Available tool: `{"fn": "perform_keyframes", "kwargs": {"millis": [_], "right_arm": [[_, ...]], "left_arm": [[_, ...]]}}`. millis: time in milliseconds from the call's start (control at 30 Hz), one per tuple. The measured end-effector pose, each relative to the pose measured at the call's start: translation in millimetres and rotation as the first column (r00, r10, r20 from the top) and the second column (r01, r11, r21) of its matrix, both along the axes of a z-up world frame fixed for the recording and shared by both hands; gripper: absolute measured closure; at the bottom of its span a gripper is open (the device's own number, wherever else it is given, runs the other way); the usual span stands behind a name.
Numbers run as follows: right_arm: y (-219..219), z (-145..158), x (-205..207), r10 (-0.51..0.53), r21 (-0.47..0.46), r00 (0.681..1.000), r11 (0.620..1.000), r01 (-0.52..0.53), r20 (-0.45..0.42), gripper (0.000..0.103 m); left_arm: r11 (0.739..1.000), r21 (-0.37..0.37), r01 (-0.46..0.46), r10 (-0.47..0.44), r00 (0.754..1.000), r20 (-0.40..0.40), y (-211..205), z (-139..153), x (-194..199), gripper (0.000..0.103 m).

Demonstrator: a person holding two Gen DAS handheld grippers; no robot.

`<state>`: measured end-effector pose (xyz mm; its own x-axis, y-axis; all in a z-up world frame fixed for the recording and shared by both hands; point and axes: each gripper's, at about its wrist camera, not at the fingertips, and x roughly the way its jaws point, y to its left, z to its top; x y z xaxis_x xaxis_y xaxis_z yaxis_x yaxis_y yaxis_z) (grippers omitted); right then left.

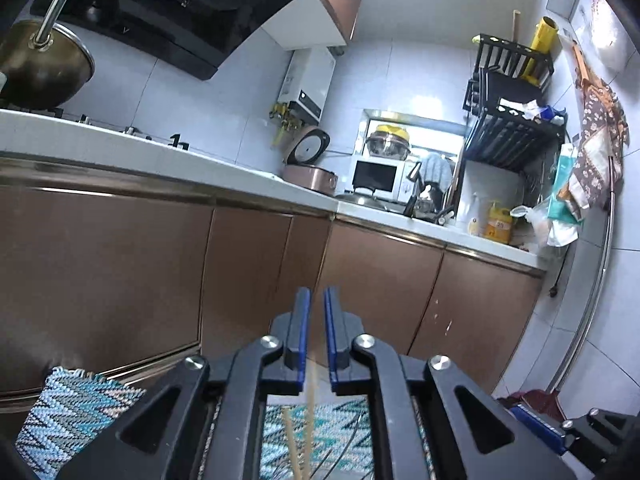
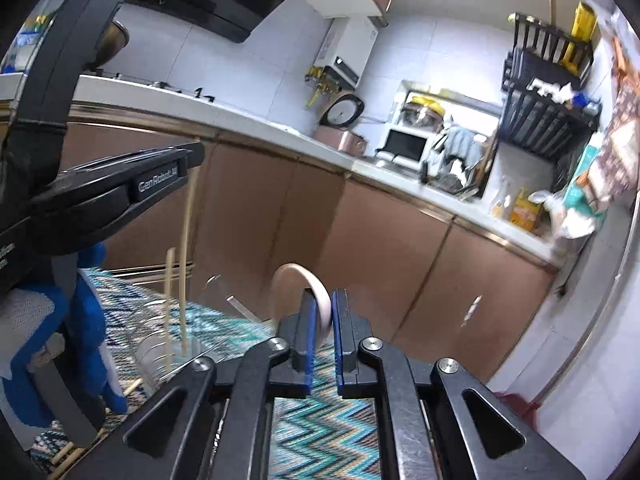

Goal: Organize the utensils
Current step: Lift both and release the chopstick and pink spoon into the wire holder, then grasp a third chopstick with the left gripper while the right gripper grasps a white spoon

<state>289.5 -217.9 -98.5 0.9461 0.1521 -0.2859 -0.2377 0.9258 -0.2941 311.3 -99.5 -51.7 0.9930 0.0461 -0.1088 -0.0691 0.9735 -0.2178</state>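
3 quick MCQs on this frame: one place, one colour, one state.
1. The chopstick's lower end is in: A the glass, B the sink, C a drawer.
2. The gripper pads are: A red, B blue, C yellow.
3. The right gripper is: A open and empty, B shut on a chopstick, C shut on a pale round object.

Key:
A: the chopstick runs down into the glass.
B: the pads are blue.
C: the right gripper pinches the pale round object.
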Motion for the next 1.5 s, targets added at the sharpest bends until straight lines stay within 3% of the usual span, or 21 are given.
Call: {"fn": "perform_keyframes", "kwargs": {"millis": [100, 167, 433, 533, 733, 867, 1000, 1200, 1300, 1433, 1500], "right_arm": [[1, -1, -6, 0.019, 0.019, 1.0, 1.0, -0.018, -0.01, 0.087], [1, 1, -7, 0.028, 0.035, 0.999, 0.999, -0.027, -0.018, 0.081], [-13, 30, -47, 0.069, 0.076, 0.998, 0.995, -0.068, -0.012, 0.081], [-23, 36, -70, 0.126, 0.098, 0.99, 0.988, -0.12, -0.059, 0.081], [-40, 21, -116, 0.202, 0.124, 0.957, 0.976, -0.179, -0.209, 0.081], [-45, 5, -142, 0.234, 0.136, 0.928, 0.97, -0.203, -0.29, 0.081], [-47, -19, -163, 0.288, 0.169, 0.874, 0.956, -0.239, -0.391, 0.081], [-49, -65, -170, 0.363, 0.239, 0.749, 0.931, -0.274, -0.554, 0.081], [-53, -84, -168, 0.382, 0.272, 0.702, 0.924, -0.27, -0.601, 0.083], [-55, -100, -163, 0.393, 0.292, 0.658, 0.919, -0.264, -0.642, 0.083], [-55, -106, -160, 0.401, 0.304, 0.642, 0.916, -0.264, -0.653, 0.083]], "left_arm": [[1.0, 0.0, 0.02, -0.02, 1.0, -0.003, 8, 2, -15, 0.08], [0.999, 0.011, 0.03, -0.03, 0.999, -0.014, 12, 7, -24, 0.08], [0.998, 0.028, 0.047, -0.043, 0.991, -0.127, 40, 33, -70, 0.077], [0.999, 0.019, 0.051, -0.046, 0.974, -0.222, 52, 32, -84, 0.076], [0.996, 0.012, 0.091, -0.079, 0.916, -0.394, 68, 16, -112, 0.076], [0.987, -0.033, 0.156, -0.151, 0.849, -0.506, 69, -1, -123, 0.076], [0.973, -0.076, 0.219, -0.217, 0.751, -0.624, 59, -27, -122, 0.076], [0.94, -0.201, 0.276, -0.332, 0.601, -0.727, 39, -72, -115, 0.077], [0.932, -0.238, 0.273, -0.354, 0.555, -0.753, 34, -87, -105, 0.077], [0.934, -0.214, 0.286, -0.336, 0.498, -0.8, 25, -103, -96, 0.077], [0.935, -0.21, 0.285, -0.331, 0.489, -0.807, 23, -109, -91, 0.078]]}}
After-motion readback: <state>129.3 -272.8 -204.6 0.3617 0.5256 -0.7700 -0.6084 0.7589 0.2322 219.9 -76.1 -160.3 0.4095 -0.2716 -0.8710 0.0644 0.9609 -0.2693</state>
